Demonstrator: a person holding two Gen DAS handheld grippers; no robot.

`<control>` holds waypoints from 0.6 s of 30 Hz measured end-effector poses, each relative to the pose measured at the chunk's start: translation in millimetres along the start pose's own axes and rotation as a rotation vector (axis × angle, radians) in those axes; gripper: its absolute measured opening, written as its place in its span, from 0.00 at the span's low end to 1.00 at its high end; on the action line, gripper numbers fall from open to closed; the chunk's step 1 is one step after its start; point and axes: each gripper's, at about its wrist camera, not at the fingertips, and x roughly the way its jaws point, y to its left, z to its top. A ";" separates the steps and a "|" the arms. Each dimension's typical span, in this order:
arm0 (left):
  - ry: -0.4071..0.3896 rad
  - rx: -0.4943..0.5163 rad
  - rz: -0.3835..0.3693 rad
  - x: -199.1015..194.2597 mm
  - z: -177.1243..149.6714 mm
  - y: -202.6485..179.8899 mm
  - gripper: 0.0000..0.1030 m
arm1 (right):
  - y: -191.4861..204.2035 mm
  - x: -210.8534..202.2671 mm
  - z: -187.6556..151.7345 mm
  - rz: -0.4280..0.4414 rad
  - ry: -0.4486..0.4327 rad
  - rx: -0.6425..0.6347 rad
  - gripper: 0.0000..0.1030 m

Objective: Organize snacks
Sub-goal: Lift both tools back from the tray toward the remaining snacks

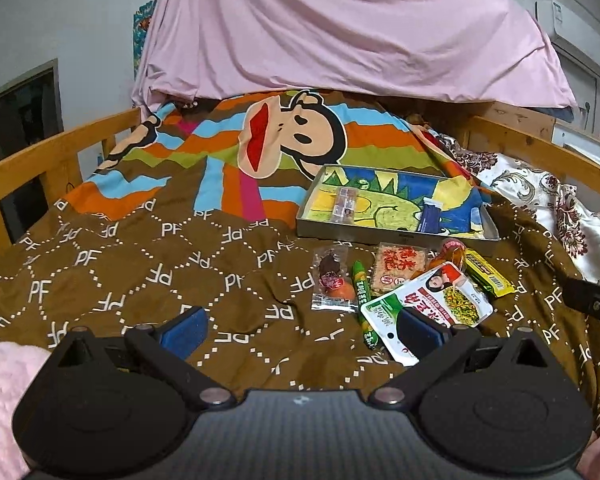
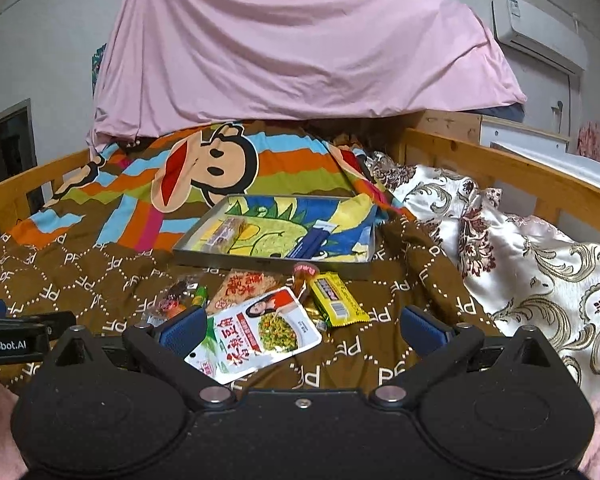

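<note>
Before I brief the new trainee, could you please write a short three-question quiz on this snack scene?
1. True or false: the tray already holds snacks.
2. Which packet lies nearest the right claw? A) white pouch B) yellow bar C) green stick
3. Fill in: both claws are ___ and hold nothing.

Key: 1 true, two items lie in it; 2 A; 3 open, as the left claw also shows.
</note>
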 end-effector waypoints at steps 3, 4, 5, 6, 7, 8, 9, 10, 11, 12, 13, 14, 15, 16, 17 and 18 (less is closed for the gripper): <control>-0.003 -0.002 0.010 -2.7 -0.1 0.7 0.99 | 0.4 -1.4 -0.7 0.000 0.002 -0.001 0.99; -0.002 -0.006 0.012 -3.2 0.2 0.9 0.99 | 0.3 -2.5 -1.2 0.000 0.001 0.001 0.99; -0.001 -0.009 0.012 -3.1 0.2 1.8 0.99 | 0.0 -3.4 -1.5 0.001 0.000 0.004 0.99; 0.001 -0.010 0.012 -3.1 0.7 1.7 0.99 | -0.5 -3.7 -1.7 0.001 0.001 0.007 0.99; 0.003 -0.010 0.014 -2.8 1.1 1.5 0.99 | -1.6 -3.1 -1.6 0.001 0.003 0.008 0.99; 0.004 -0.009 0.015 -2.6 1.0 1.7 0.99 | -1.9 -2.1 -1.5 -0.002 0.008 0.011 0.99; 0.005 -0.007 0.015 -2.5 1.0 1.5 0.99 | -2.3 -1.2 -1.6 -0.003 0.014 0.014 0.99; 0.006 -0.004 0.015 -2.3 1.3 0.9 0.99 | -2.8 -0.8 -1.6 -0.002 0.018 0.016 0.99; 0.008 -0.002 0.014 -1.6 1.5 0.8 0.99 | -3.0 0.6 -1.5 -0.001 0.024 0.018 0.99; 0.014 0.000 0.012 -0.7 2.4 0.4 0.99 | -3.0 2.7 -1.3 0.002 0.036 0.018 0.99; 0.022 0.002 0.008 0.9 3.6 0.1 0.99 | -2.9 5.1 -0.8 0.006 0.048 0.018 0.99; 0.031 0.003 0.005 2.7 4.3 0.5 0.99 | -2.5 8.2 -0.5 0.010 0.065 0.019 0.99; 0.042 0.001 0.004 4.9 5.9 0.8 0.99 | -2.1 11.8 0.4 0.014 0.082 0.019 0.99; 0.055 -0.003 0.003 7.6 7.5 1.5 0.99 | -1.8 15.6 0.8 0.019 0.101 0.019 0.99; 0.071 -0.007 -0.001 10.7 8.7 2.7 0.99 | -2.0 18.8 0.8 0.027 0.117 0.020 0.99; 0.097 -0.013 -0.008 15.9 11.3 4.7 0.99 | -1.4 22.3 1.6 0.036 0.132 0.021 0.99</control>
